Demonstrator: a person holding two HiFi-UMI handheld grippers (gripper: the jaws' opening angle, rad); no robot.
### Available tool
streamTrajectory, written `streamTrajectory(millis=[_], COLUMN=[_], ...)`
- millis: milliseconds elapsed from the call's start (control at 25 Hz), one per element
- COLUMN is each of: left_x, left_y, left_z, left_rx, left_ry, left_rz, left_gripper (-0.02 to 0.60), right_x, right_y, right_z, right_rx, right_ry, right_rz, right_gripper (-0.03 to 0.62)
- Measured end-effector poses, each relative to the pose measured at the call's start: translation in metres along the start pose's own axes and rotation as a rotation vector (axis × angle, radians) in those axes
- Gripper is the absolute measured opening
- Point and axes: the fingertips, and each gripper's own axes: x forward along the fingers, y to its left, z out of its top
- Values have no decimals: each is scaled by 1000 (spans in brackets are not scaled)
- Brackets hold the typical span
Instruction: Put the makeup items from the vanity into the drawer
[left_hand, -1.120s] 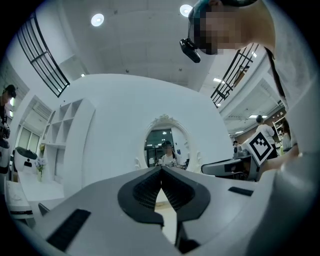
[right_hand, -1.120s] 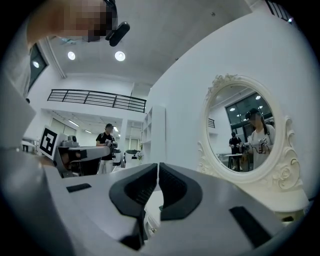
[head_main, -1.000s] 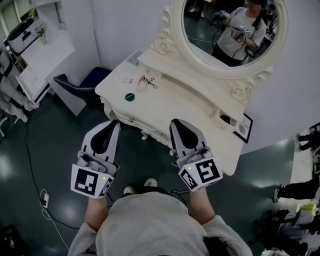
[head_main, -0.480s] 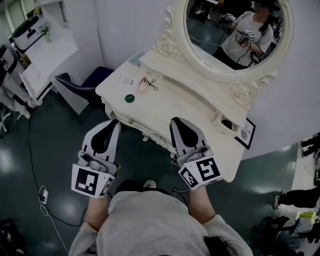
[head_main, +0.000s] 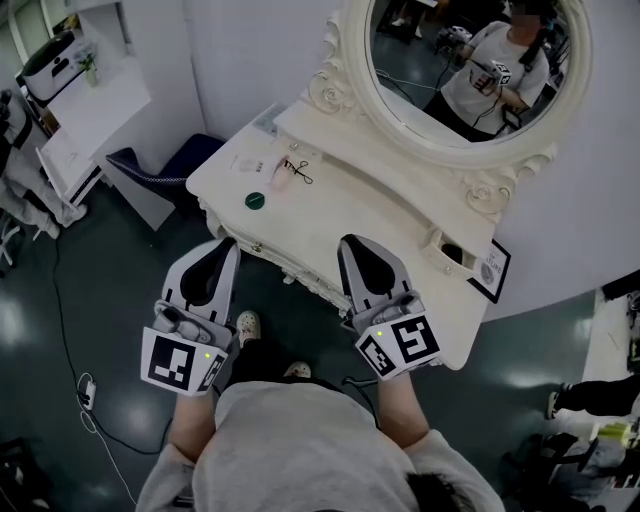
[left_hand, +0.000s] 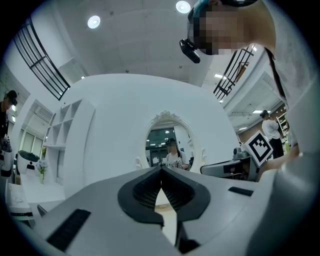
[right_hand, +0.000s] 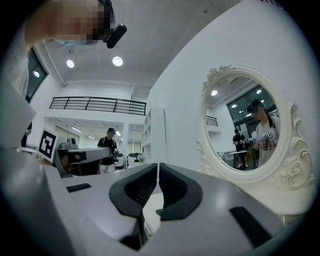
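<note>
My left gripper and right gripper hover short of the surface, jaws clenched empty; makeup items beyond reach.

Head view steeply down, both gripper views level, sharing vanity

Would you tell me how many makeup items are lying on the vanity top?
3: a dark green round compact near the front edge, a pinkish item behind it, and a black scissor-like tool beside that. Pale ones may go unseen.
</note>
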Motion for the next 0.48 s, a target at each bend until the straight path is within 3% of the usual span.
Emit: streamTrajectory(millis=[480], left_x=[42], left_y=[34], left_z=[-11], left_rx=[-7], left_ry=[-10], left_rz=[-54], left_gripper=[15], right_x=[45], right_y=[-21], right_z=[-1], right_rx=[5], right_ry=[-1], right_rz=[-46], right_gripper=[26])
